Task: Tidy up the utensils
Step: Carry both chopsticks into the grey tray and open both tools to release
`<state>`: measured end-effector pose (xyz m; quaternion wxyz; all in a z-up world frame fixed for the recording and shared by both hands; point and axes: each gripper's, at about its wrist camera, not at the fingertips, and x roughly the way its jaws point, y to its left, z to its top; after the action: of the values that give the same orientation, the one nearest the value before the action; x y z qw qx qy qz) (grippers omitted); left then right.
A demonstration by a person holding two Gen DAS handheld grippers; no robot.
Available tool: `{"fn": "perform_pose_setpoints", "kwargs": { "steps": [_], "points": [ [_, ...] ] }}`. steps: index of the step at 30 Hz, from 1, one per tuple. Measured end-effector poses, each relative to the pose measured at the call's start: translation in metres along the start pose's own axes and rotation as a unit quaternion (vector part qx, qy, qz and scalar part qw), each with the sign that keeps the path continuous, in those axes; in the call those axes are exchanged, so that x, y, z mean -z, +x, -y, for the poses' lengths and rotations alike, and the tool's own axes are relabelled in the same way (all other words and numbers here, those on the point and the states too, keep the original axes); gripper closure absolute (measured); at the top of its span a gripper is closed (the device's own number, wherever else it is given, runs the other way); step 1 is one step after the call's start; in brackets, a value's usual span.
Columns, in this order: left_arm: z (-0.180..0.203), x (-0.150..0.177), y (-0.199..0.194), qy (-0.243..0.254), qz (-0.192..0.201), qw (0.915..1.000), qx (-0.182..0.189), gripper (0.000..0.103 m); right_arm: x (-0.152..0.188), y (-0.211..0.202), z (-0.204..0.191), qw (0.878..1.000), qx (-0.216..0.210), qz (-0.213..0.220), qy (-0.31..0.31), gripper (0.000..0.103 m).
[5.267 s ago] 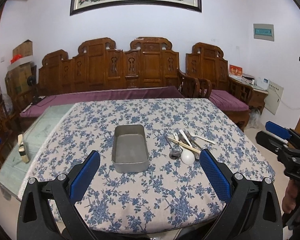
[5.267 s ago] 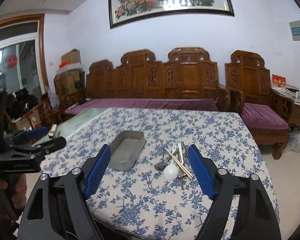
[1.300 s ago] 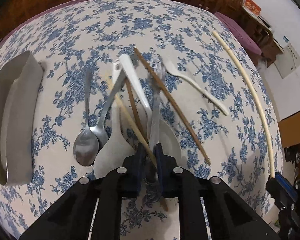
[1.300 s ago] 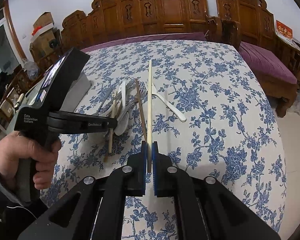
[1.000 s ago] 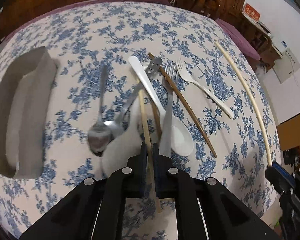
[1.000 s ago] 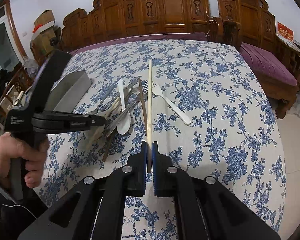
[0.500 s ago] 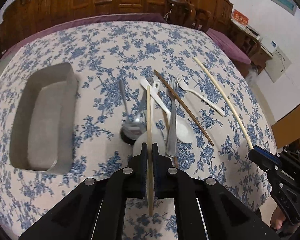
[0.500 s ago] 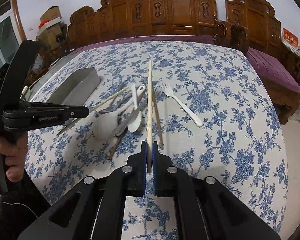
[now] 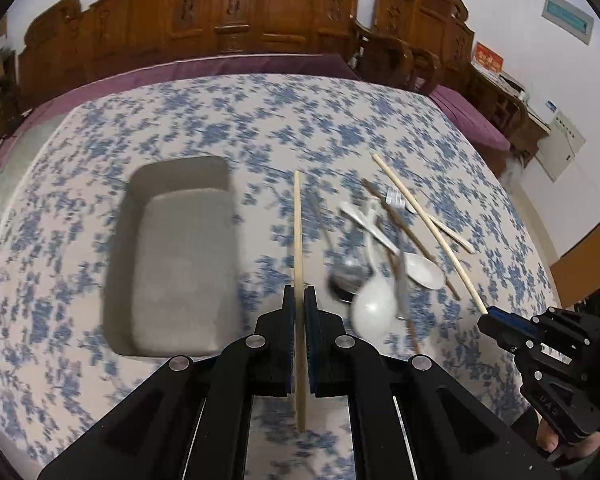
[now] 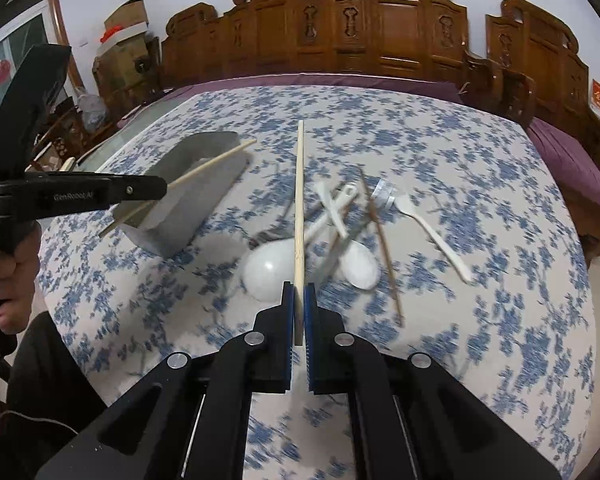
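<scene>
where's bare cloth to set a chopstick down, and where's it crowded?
Free: the tablecloth beyond the metal tray, and the strip between the tray and the utensil pile. The tray itself holds nothing. Crowded: the pile, spoons, forks and chopsticks crossing.

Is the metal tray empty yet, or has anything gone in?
Empty. The metal tray shows only its bare grey floor in the left wrist view; both pale chopsticks are held above the table, and the other utensils lie on the tablecloth.
</scene>
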<state>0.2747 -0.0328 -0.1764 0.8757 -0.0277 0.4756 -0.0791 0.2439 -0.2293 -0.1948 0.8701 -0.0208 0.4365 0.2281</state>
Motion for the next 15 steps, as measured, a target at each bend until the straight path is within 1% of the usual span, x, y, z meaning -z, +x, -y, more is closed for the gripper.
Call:
{"fn": "perform_pose_setpoints", "kwargs": {
  "steps": [5, 10, 15],
  "points": [
    [-0.036, -0.005, -0.003, -0.014, 0.001, 0.9998, -0.014, 0.099, -0.014, 0.017, -0.025, 1.000, -0.012, -0.004, -0.007, 0.097],
    [-0.070, -0.009, 0.009, -0.030, -0.012, 0.9991, -0.029, 0.099, -0.028, 0.031, -0.047, 1.000, -0.025, -0.009, -0.007, 0.097],
    [-0.089, -0.010, 0.023, -0.039, -0.022, 0.9983, -0.037, 0.099, -0.042, 0.045, -0.069, 0.999, -0.036, -0.015, -0.009, 0.097]
  ]
}}
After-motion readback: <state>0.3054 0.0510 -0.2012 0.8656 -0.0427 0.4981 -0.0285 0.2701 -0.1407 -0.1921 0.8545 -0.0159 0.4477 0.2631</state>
